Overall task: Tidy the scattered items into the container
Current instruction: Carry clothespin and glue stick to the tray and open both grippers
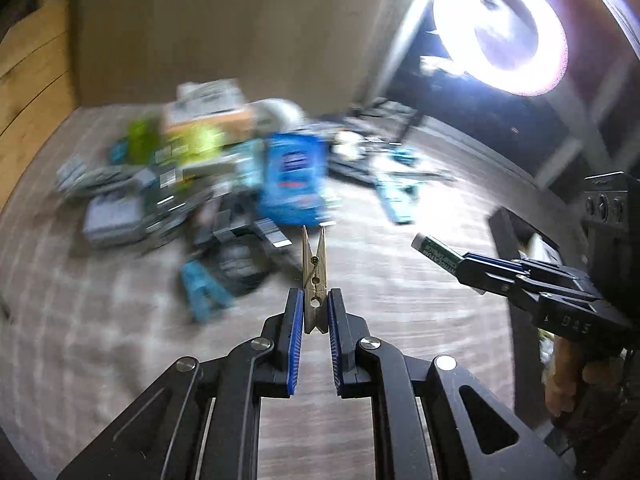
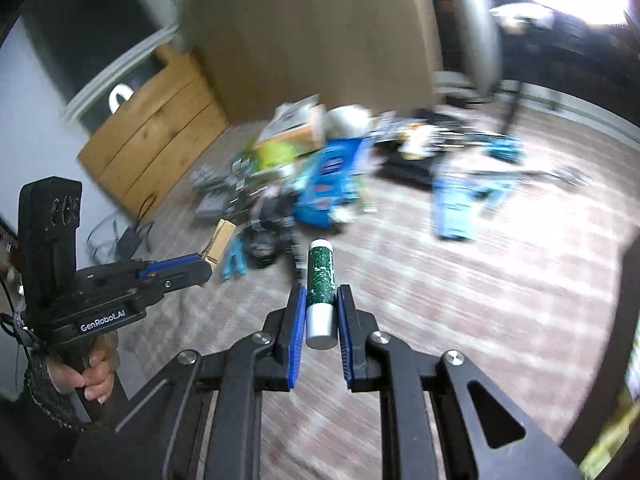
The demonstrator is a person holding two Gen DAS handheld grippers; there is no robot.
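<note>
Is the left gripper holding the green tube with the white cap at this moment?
No, the left gripper is clamped on a wooden clothespin, while the green tube sits in the right gripper.

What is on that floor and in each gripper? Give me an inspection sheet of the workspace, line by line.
Surface: pale wood-grain floor, blurred by camera motion.
Job's things: wooden clothespin and green glitter tube with white cap and silver end, both lifted off the floor. Container: not clearly seen.
Clutter: heap of scattered items, among them a blue packet, teal pieces, a cardboard box; too blurred to name further.
Grippers: left gripper shut on the clothespin; right gripper shut on the tube.
Cables: dark wires on the floor by the wooden cabinet.
Surroundings: ring light, lit; beige wall panel.
</note>
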